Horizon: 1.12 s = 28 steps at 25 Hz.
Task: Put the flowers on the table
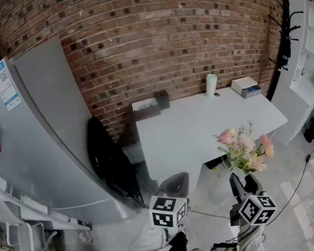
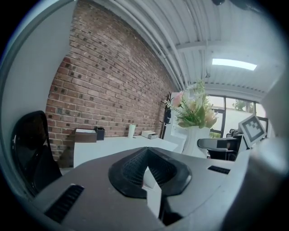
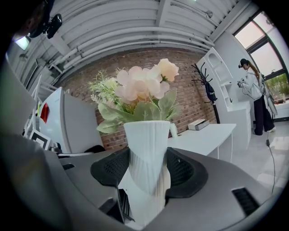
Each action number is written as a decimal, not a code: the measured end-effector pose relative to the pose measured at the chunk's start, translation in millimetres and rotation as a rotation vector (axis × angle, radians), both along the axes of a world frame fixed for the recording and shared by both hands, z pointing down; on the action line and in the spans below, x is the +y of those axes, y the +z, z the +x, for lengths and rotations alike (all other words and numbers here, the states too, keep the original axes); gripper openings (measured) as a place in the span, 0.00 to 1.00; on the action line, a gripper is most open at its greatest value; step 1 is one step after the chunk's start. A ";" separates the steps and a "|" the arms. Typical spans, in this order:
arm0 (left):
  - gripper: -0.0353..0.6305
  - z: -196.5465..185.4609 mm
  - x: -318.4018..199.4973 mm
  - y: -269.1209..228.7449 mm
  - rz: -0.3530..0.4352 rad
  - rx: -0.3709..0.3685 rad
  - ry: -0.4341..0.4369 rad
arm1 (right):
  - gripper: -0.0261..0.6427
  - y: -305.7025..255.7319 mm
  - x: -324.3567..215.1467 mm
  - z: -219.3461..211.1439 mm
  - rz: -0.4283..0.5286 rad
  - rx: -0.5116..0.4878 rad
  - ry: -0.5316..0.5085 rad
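Note:
A bunch of pale pink flowers [image 1: 246,147] with green leaves stands in a ribbed white vase [image 3: 146,153]. My right gripper [image 1: 245,183] is shut on the vase and holds it upright in the air, just off the white table's [image 1: 201,126] near right corner. In the right gripper view the blooms [image 3: 140,85] rise above the jaws and the table [image 3: 207,135] lies behind. My left gripper [image 1: 176,183] hangs low in front of the table, shut with nothing in it. Its own view shows the vase and flowers [image 2: 194,108] to the right.
A grey fridge [image 1: 43,132] stands at the left, a black chair [image 1: 108,159] beside it. On the table's far edge sit a brown box [image 1: 147,109], a white cup [image 1: 212,84] and a small grey box [image 1: 246,87]. A person [image 3: 255,90] stands by white shelves [image 1: 309,54].

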<state>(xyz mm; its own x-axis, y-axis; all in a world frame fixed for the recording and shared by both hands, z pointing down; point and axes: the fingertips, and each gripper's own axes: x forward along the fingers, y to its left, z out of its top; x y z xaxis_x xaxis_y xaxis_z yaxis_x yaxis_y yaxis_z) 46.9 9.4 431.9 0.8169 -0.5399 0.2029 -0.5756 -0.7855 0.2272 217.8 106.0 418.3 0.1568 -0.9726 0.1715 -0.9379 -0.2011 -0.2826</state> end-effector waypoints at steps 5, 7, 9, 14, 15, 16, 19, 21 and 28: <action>0.06 26.3 -51.0 -14.8 0.022 0.014 0.015 | 0.43 -16.4 -47.9 23.5 0.017 0.017 0.008; 0.06 34.7 -69.8 -18.3 0.026 0.021 0.017 | 0.43 -21.3 -66.5 32.1 0.024 0.026 0.012; 0.06 41.3 -86.4 -19.4 0.026 0.024 0.019 | 0.43 -23.2 -83.9 38.2 0.027 0.027 0.012; 0.06 52.9 -123.2 -16.6 0.015 0.018 0.020 | 0.43 -21.8 -119.9 46.4 0.015 0.026 0.002; 0.06 55.3 -129.8 -16.6 0.014 0.018 0.020 | 0.43 -21.3 -126.5 48.2 0.013 0.026 0.000; 0.06 57.9 -136.0 -16.7 0.016 0.019 0.022 | 0.43 -20.8 -132.9 50.6 0.011 0.027 0.000; 0.06 65.5 -153.1 -16.7 0.026 0.022 0.025 | 0.43 -20.6 -150.9 58.5 0.014 0.034 0.000; 0.06 68.8 -165.5 -14.7 0.023 0.025 0.022 | 0.43 -21.9 -163.2 61.2 0.022 0.037 -0.003; 0.06 81.7 -197.1 -5.0 -0.013 0.035 0.026 | 0.43 -17.6 -190.0 65.2 0.008 0.036 -0.010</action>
